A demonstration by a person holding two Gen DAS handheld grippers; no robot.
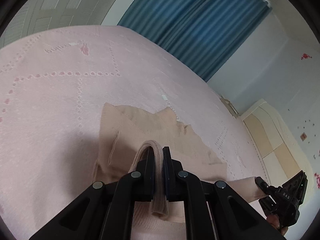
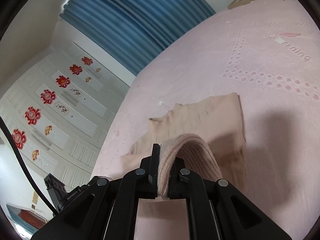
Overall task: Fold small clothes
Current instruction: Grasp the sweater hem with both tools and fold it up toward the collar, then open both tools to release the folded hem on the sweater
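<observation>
A beige knit sweater (image 1: 152, 132) lies spread on a pink bedspread (image 1: 60, 92), its far part flat on the cloth while the near edge is lifted at two points by a pair of handheld grippers. The bedspread, patterned with dotted lines, small pink motifs and printed lettering, fills most of both views. Behind the bed hangs a blue pleated curtain (image 1: 192, 26), with a pale wall beside it. In the right wrist view a white wardrobe (image 2: 66, 108) stands to the left of the bed, its doors decorated with a row of red paper flowers (image 2: 48, 97) and smaller fan-shaped stickers. A cream and tan headboard (image 1: 268, 138) shows at the right of the left wrist view.

The left gripper (image 1: 159, 152) is clenched on a ribbed fold of the sweater, which arches up between its black jaws and hangs down behind them. The right gripper (image 2: 167, 150) is likewise clamped on a ribbed fold of the same garment, the knit draping over its right jaw. In the left wrist view the right gripper also appears at the lower right edge, pinching the knit, with a fingertip (image 1: 273, 220) of the person visible beneath it. A dark cable (image 2: 22, 160) curves down the left side of the right wrist view.
</observation>
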